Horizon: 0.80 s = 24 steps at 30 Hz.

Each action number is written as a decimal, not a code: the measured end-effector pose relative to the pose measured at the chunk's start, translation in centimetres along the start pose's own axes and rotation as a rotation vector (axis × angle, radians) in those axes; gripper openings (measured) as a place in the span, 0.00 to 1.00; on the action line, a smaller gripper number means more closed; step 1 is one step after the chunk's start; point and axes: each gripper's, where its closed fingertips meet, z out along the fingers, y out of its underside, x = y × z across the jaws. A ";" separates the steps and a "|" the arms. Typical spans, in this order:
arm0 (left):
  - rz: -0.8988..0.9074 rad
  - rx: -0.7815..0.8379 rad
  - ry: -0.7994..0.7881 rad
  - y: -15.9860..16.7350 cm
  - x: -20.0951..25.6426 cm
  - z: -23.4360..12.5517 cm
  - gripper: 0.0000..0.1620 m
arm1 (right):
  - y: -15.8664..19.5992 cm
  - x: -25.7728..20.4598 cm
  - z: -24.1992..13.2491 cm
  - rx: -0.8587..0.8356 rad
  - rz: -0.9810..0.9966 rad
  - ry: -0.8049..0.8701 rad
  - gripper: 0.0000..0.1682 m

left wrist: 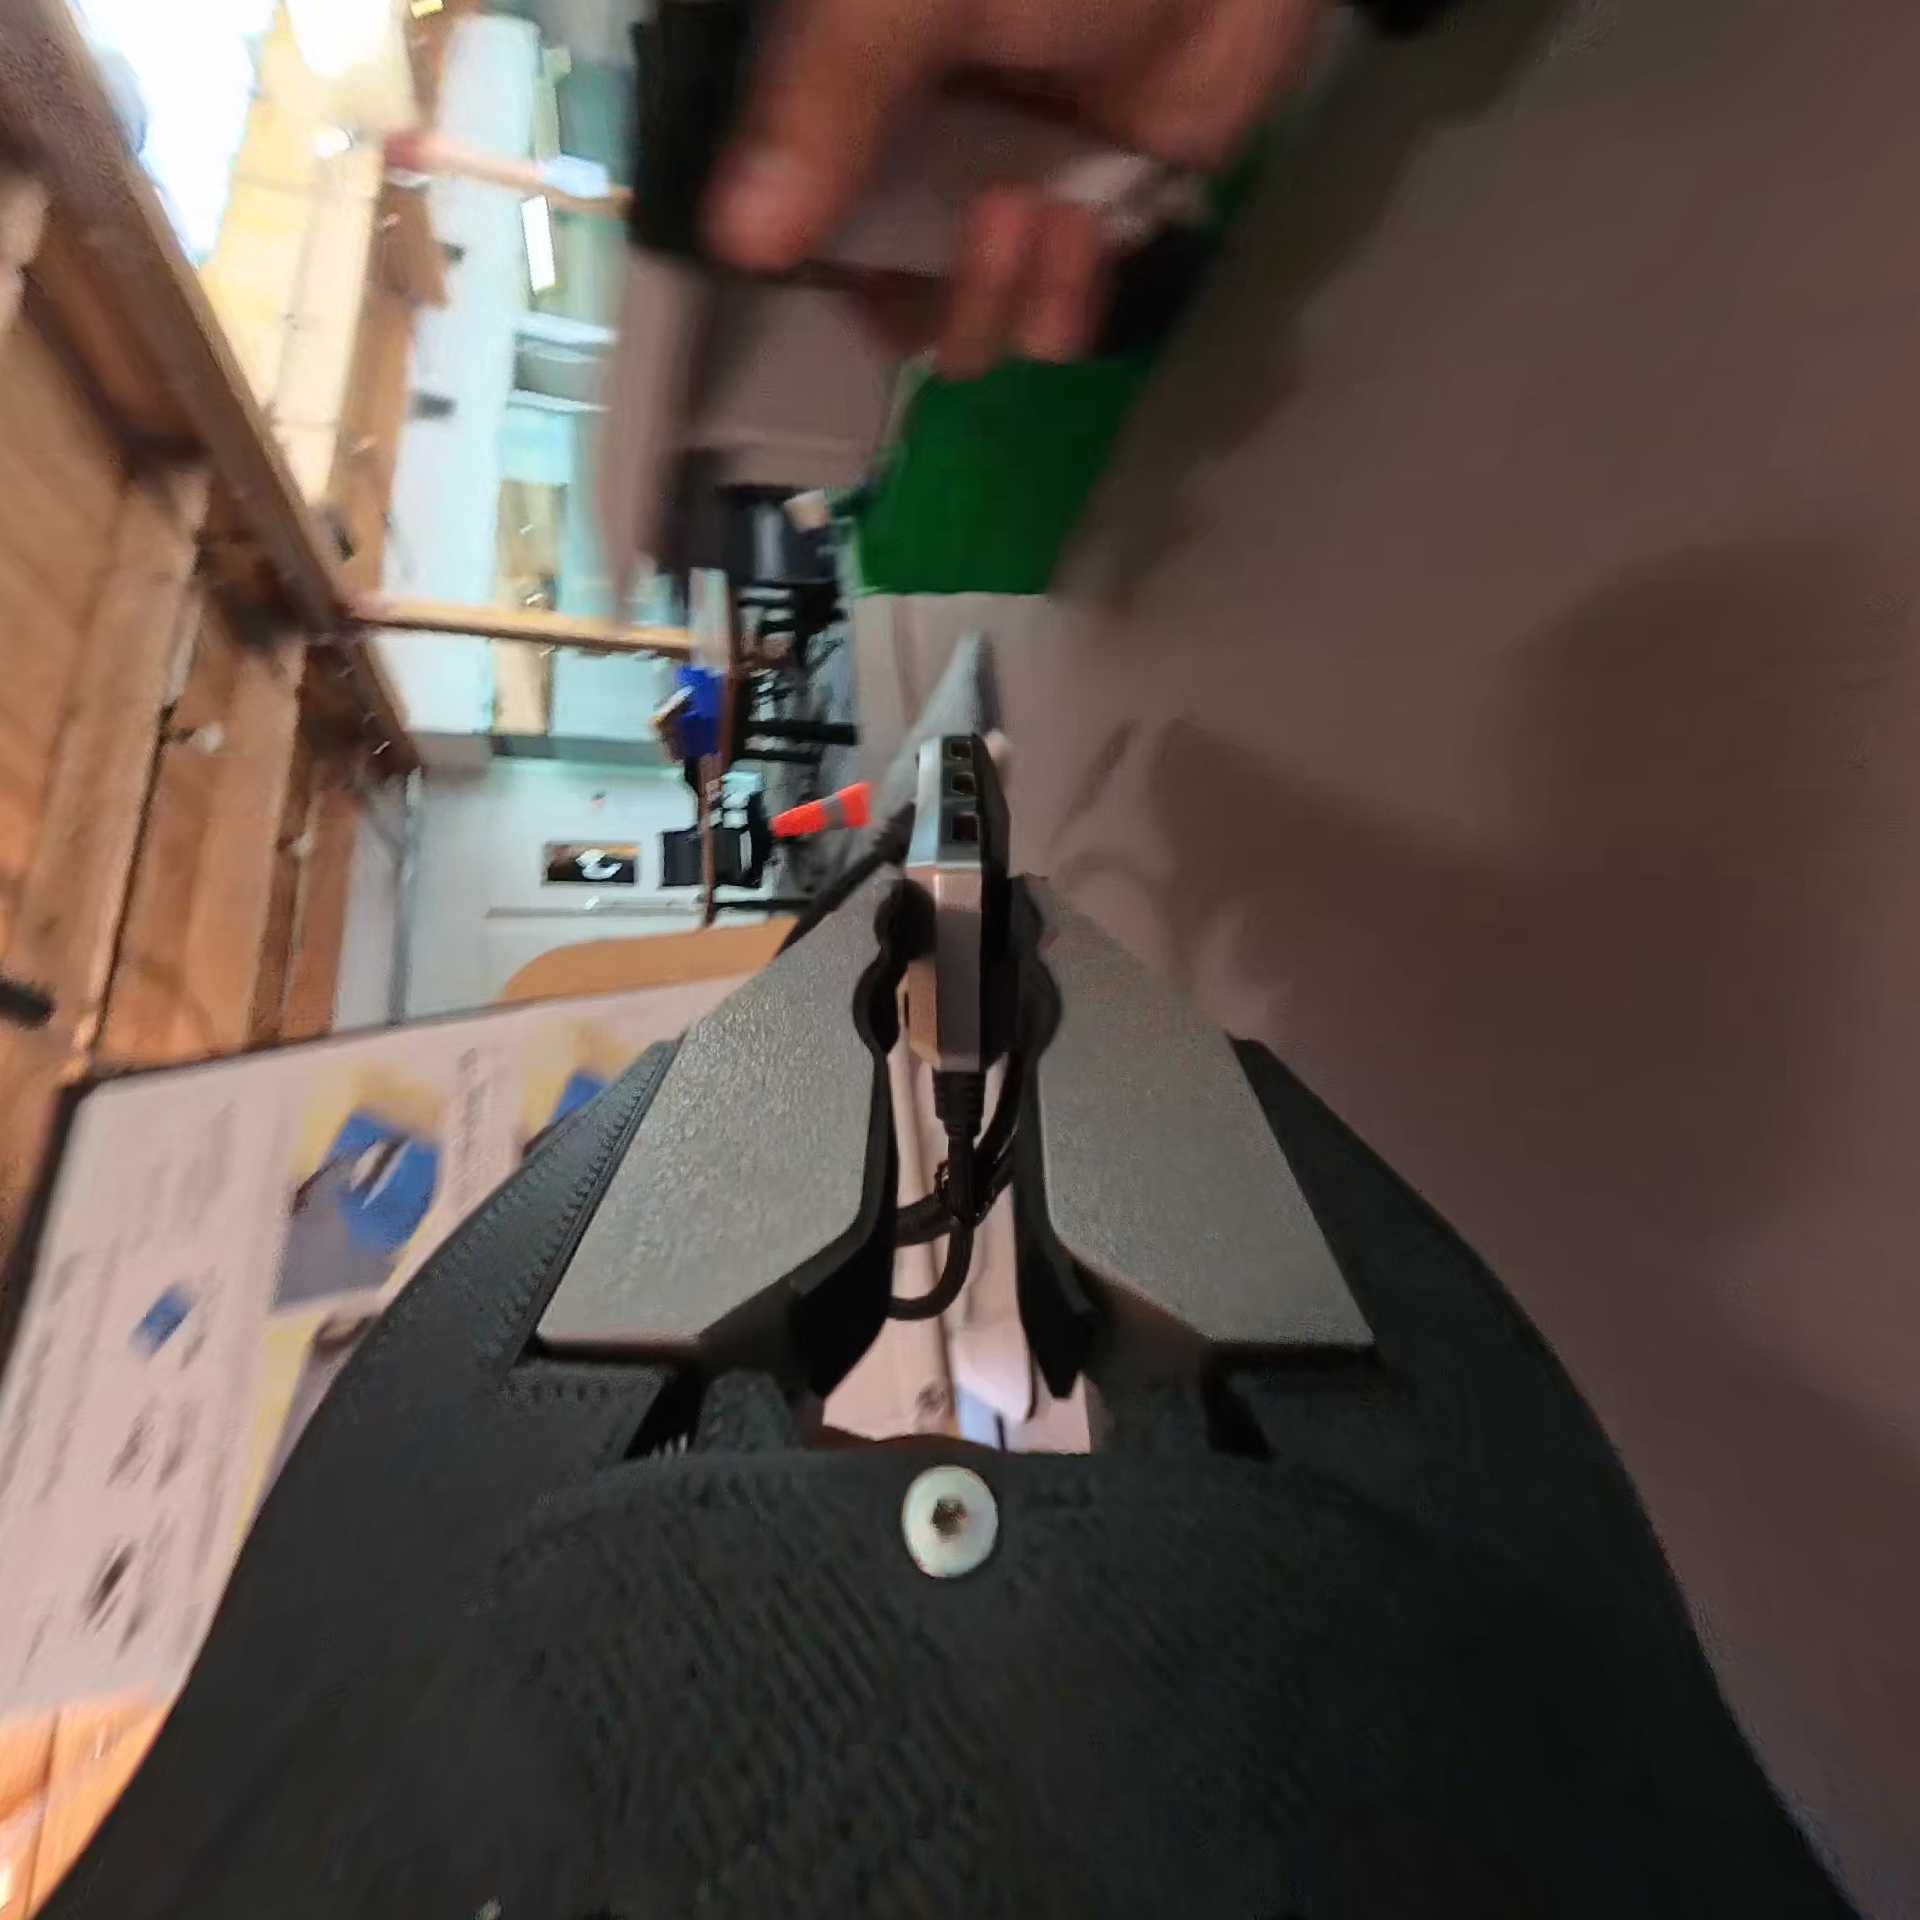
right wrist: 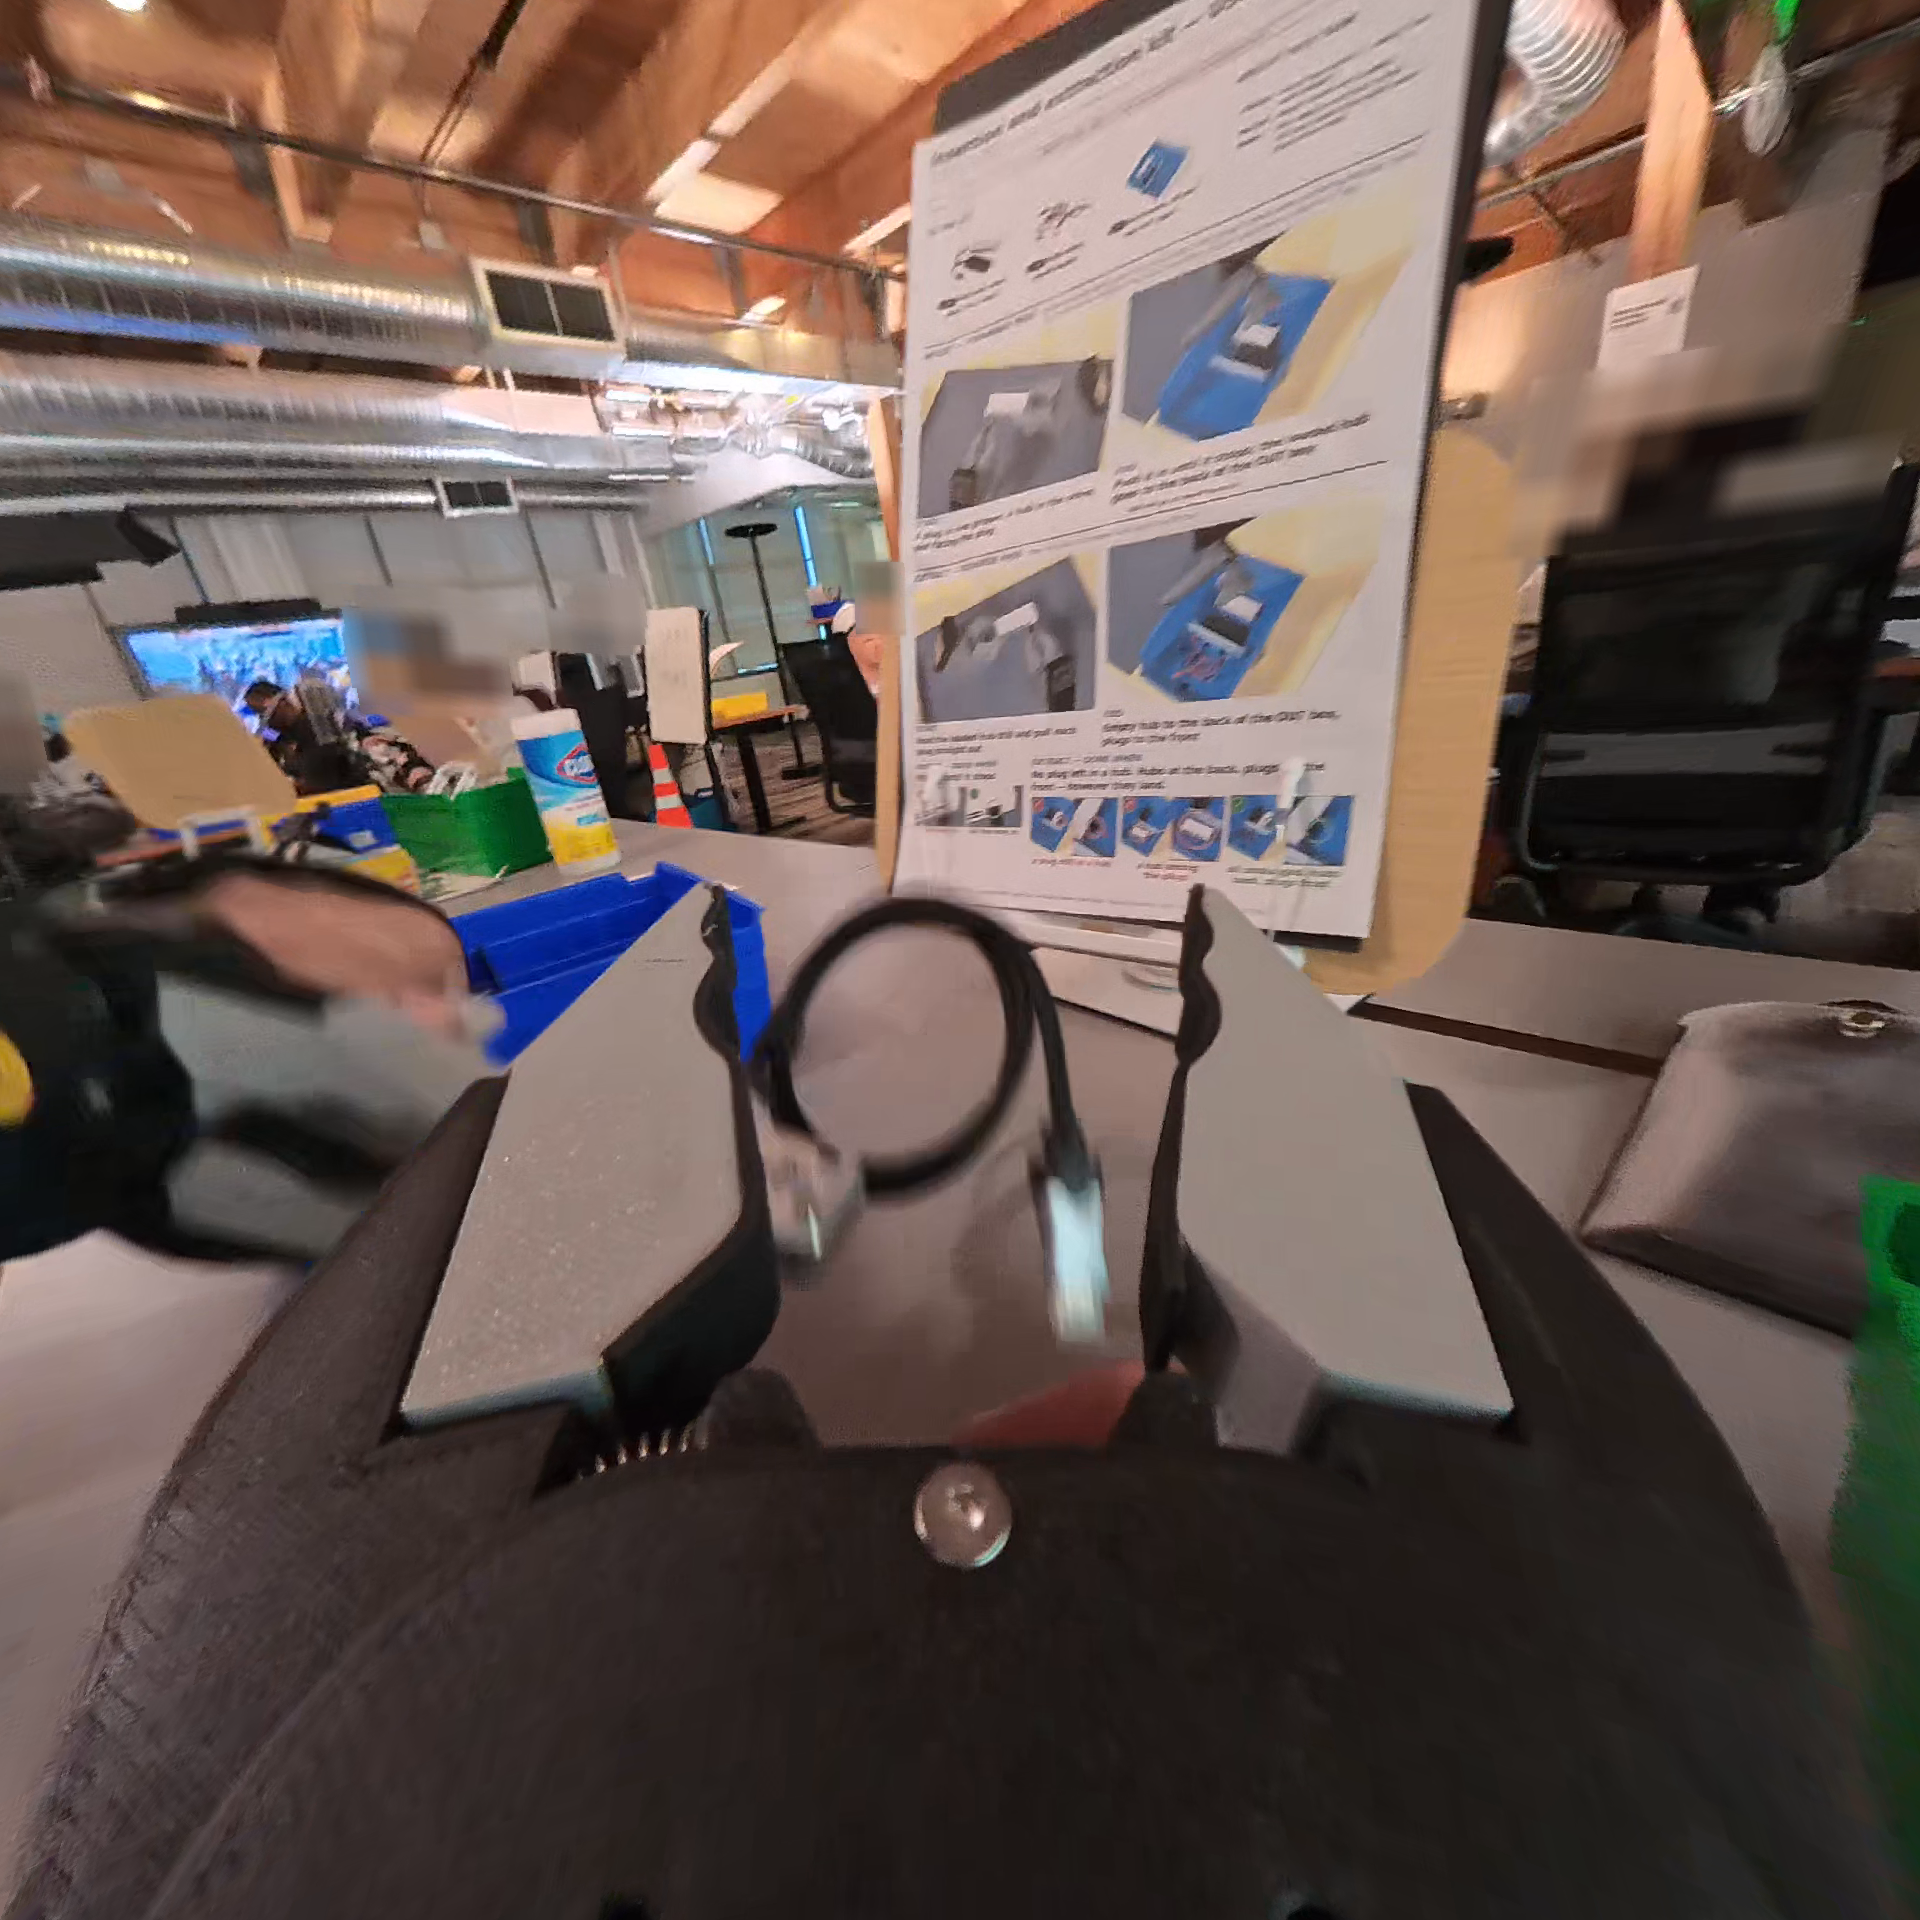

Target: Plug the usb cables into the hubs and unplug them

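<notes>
In the left wrist view, which is rolled sideways, my left gripper [left wrist: 961, 904] is shut on a small grey hub [left wrist: 951, 831] with a row of ports on its far end. The hub's black cable [left wrist: 961, 1174] trails back between the fingers. My right gripper [right wrist: 956, 914] is open. A short black cable [right wrist: 997, 997] looped in an arc sits between its fingers, with a clear plug at each end [right wrist: 810, 1195] [right wrist: 1070, 1247]. The left plug is close to the left pad. I cannot tell whether the cable rests on the grey table [right wrist: 1558, 997].
A blurred hand [left wrist: 935, 135] and a green patch [left wrist: 987, 488] fill the top of the left view. A blue bin [right wrist: 582, 945], green box [right wrist: 468, 826] and wipes canister [right wrist: 566, 790] stand at left. An upright instruction board [right wrist: 1143, 499] stands ahead. A grey pouch [right wrist: 1766, 1143] lies at right.
</notes>
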 end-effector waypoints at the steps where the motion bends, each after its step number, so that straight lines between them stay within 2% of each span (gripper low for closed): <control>1: 0.043 0.010 0.060 -0.3 2.4 1.3 0.10 | -0.1 0.6 -0.3 0.003 0.002 0.014 0.49; 4: 0.168 0.019 0.226 0.2 8.0 3.6 0.11 | 0.8 1.7 -0.2 -0.038 0.028 0.044 0.49; 7: 0.157 0.031 0.242 1.7 8.4 3.9 0.12 | 2.2 1.7 0.5 -0.095 0.048 0.034 0.49; 9: 0.000 0.007 0.301 2.6 7.8 3.0 0.22 | 3.3 1.4 1.0 -0.139 0.039 0.028 0.49; 11: -0.217 -0.043 0.442 3.3 7.9 1.0 0.45 | 4.3 1.0 1.4 -0.182 0.024 0.020 0.49; 13: -0.352 -0.087 0.513 3.6 7.1 -1.6 0.52 | 5.3 0.4 1.8 -0.217 0.019 0.000 0.50; 17: -0.453 -0.087 0.471 3.0 3.0 -7.8 0.46 | 7.1 -1.2 2.4 -0.298 0.014 -0.065 0.49; 20: -0.503 -0.143 0.400 3.5 0.3 -13.2 0.45 | 10.4 -3.5 2.6 -0.454 0.016 -0.180 0.44; 24: -0.530 -0.279 0.163 6.6 -2.2 -19.7 0.37 | 14.7 -7.5 2.3 -0.638 -0.059 -0.353 0.11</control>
